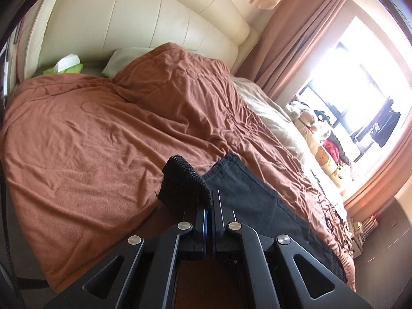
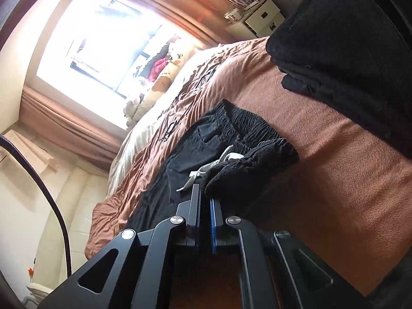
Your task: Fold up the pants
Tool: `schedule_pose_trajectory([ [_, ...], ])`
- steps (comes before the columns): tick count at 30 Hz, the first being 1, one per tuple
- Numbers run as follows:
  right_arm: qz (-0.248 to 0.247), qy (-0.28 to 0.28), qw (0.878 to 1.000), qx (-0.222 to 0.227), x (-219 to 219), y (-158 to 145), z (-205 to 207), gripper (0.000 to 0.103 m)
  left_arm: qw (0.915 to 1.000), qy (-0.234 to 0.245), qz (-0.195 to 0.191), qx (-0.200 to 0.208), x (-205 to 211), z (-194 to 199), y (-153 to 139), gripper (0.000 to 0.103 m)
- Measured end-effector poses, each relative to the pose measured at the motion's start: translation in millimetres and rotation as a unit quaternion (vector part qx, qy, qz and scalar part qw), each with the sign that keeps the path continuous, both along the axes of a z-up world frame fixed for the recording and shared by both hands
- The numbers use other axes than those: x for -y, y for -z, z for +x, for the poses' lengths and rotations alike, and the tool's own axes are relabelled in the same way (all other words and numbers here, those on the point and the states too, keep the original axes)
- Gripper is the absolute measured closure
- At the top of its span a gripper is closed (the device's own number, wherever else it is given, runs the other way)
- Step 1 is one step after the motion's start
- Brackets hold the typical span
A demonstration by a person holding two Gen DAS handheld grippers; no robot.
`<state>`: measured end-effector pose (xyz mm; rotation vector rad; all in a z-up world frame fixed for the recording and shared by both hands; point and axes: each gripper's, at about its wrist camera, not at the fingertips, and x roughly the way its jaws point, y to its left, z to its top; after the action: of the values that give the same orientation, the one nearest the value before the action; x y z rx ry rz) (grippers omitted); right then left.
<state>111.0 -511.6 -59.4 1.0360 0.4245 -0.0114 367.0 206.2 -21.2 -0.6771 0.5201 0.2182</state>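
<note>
Two wrist views, listed in turn.

Left wrist view: left claw (image 1: 209,200), fingers pressed together, pinching the hem end of the black pants (image 1: 247,195); a bunched black fold of the fabric stands up over the left finger. Remainder of that pant leg trails down and to the right, draped across the rust-brown blanket (image 1: 103,139) on the bed. Cream padded headboard (image 1: 144,15) at the far end; pale green pillow (image 1: 121,59) tucked against it, partly under the blanket. Green tissue box (image 1: 64,67) with a white tissue sticking out, left of the pillow. Cream quilt (image 1: 273,118) along the blanket's right edge. Stuffed toys (image 1: 316,131) lined up on the window sill, beside pink-brown curtains (image 1: 291,38). Window glare washes out detail beyond.

Right wrist view: right claw (image 2: 205,200), fingers nearly closed, pinching the gathered elastic waistband (image 2: 247,164) of the same pants. White drawstring (image 2: 206,167) hangs loose just left of the pinched part. Waist and pocket area lie on the blanket ahead of the claw. Stack of folded dark clothes (image 2: 342,51) sits on the blanket at upper right, well apart from the pants. White bedside unit (image 2: 260,18) stands beyond the bed. Black cable (image 2: 51,180) curves down the left edge.
</note>
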Motion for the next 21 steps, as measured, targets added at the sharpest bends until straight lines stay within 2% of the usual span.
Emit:
schedule_pose_trajectory([
  [12,-0.020,0.001,0.999,0.037,6.5,-38.0,12.4,0.100,0.9988,0.012,0.030,0.036,10.5,54.7,-62.7,0.101],
  [21,-0.037,0.006,0.999,0.037,13.4,-56.0,56.0,0.100,0.9986,0.007,0.045,0.027,15.9,109.6,-70.5,0.101],
])
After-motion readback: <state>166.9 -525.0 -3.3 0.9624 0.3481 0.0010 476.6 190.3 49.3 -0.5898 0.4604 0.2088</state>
